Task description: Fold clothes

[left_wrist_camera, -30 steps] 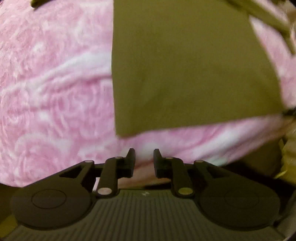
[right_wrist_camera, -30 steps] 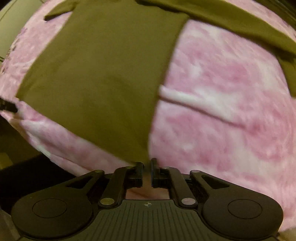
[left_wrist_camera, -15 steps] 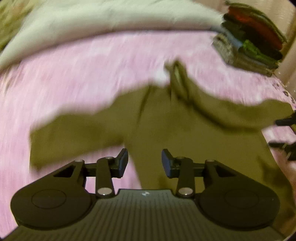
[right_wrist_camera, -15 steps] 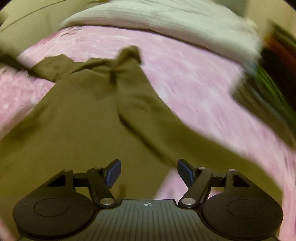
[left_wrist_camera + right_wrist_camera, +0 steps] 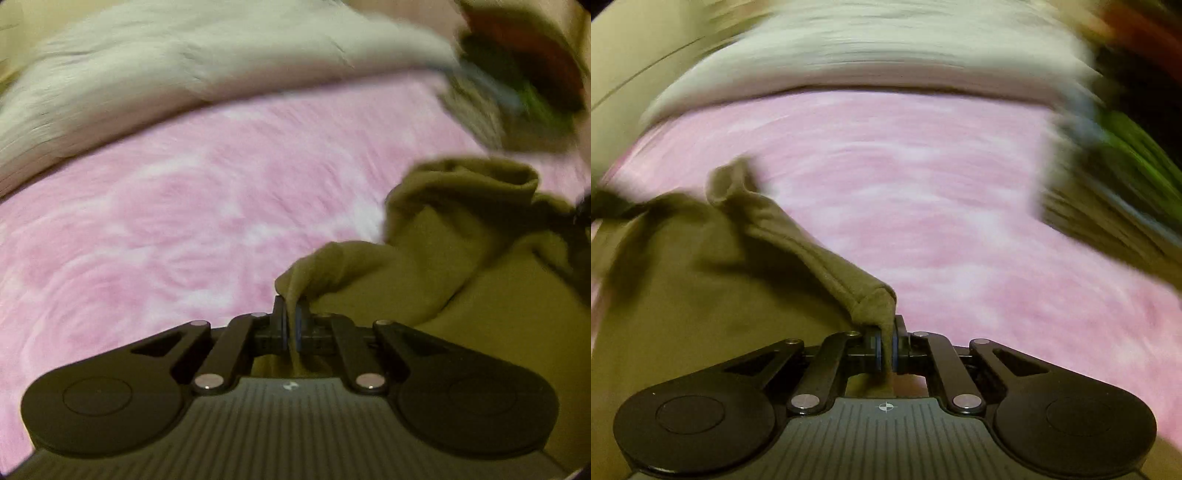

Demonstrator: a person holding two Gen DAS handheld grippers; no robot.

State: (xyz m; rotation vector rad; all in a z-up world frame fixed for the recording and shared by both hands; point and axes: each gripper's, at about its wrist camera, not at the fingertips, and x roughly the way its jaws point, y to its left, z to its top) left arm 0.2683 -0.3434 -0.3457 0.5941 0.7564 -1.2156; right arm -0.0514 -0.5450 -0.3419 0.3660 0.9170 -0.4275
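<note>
— While both cameras look across the pink blanket [image 5: 155, 229], what does each one add?
— From the left wrist view, the left gripper [image 5: 290, 317] is clamped on a bunched edge of the olive garment [image 5: 461, 266], which spreads to the right over the blanket. Only the right wrist view shows the right gripper [image 5: 885, 345], pinched tight on a rolled hem, with the garment [image 5: 701, 295] lying to its left.
— And beyond the blanket?
— A pale grey-white quilt [image 5: 886, 48] runs along the far side in both views. A stack of folded clothes [image 5: 1119, 177] sits at the right.
— Anything unclear?
— Motion blur smears the stack, so its pieces can't be told apart. Something dark at the left view's right edge is cut off.
</note>
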